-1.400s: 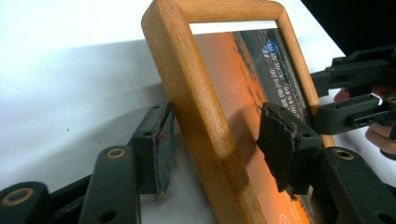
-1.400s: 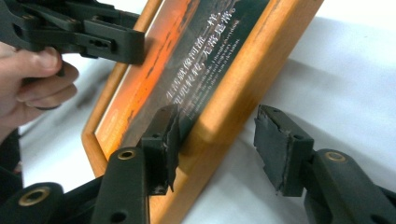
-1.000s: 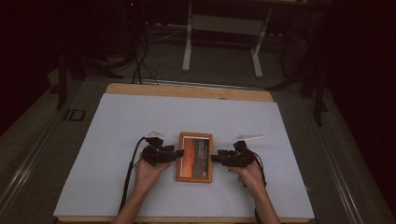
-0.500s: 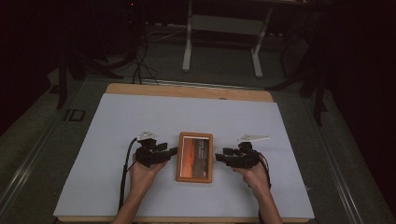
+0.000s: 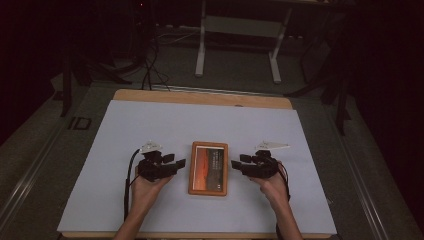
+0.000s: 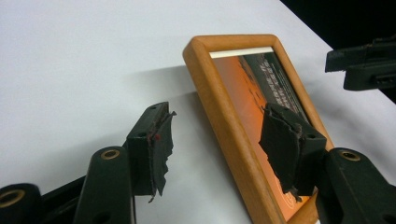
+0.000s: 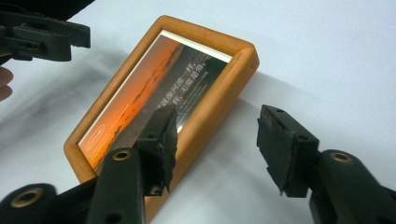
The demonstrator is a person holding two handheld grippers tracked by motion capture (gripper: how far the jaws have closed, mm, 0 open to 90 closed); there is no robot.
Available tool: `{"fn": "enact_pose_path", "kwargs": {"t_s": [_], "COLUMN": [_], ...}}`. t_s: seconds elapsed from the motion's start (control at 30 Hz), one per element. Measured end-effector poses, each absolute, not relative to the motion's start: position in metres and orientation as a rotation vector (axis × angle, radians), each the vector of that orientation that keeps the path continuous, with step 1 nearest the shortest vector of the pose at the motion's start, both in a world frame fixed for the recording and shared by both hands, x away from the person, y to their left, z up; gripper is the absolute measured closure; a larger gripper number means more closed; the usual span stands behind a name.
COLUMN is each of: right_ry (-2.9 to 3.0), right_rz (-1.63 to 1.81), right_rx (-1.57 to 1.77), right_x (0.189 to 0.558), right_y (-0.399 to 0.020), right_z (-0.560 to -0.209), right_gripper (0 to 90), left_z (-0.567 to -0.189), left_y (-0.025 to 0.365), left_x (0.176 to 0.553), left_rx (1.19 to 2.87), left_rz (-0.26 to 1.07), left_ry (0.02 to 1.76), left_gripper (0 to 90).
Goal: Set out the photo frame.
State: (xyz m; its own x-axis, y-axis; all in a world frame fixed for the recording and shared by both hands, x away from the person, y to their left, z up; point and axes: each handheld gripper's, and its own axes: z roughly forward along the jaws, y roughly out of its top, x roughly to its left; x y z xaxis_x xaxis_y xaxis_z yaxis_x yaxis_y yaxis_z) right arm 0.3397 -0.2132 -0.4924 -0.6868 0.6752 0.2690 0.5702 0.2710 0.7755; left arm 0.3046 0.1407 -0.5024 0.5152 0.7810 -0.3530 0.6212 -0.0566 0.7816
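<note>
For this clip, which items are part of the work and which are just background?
In use:
- wooden picture frame
- left gripper, jaws open
- right gripper, jaws open, just been closing, nothing gripped

Background:
- white table cover
- metal stand
- floor cables

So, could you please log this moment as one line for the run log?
scene: picture frame flat on white table | left gripper: open, beside frame | right gripper: open, jaws just closing, beside frame

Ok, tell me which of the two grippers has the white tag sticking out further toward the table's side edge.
The right gripper: its long white tag points outward past the hand, while the left gripper carries a shorter, stubbier one.
</note>
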Motion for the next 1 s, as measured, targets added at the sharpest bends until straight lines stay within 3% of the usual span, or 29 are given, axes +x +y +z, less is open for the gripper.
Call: {"fn": "enact_pose_path", "kwargs": {"t_s": [0.53, 1.0], "right_ry": [2.395, 2.369], "right_rz": [1.280, 1.228], "right_rx": [0.984, 0.908], "right_x": [0.336, 0.356], "right_y": [-0.188, -0.168], "right_z": [-0.477, -0.475], "right_gripper": [67.7, 83.8], "left_z": [-0.502, -0.504], "left_y": [0.139, 0.139], "left_x": [0.295, 0.288], "left_rx": [1.803, 1.825], "left_rz": [0.201, 0.217], "left_ry": [1.064, 1.015], "left_gripper": [43.3, 43.2]}}
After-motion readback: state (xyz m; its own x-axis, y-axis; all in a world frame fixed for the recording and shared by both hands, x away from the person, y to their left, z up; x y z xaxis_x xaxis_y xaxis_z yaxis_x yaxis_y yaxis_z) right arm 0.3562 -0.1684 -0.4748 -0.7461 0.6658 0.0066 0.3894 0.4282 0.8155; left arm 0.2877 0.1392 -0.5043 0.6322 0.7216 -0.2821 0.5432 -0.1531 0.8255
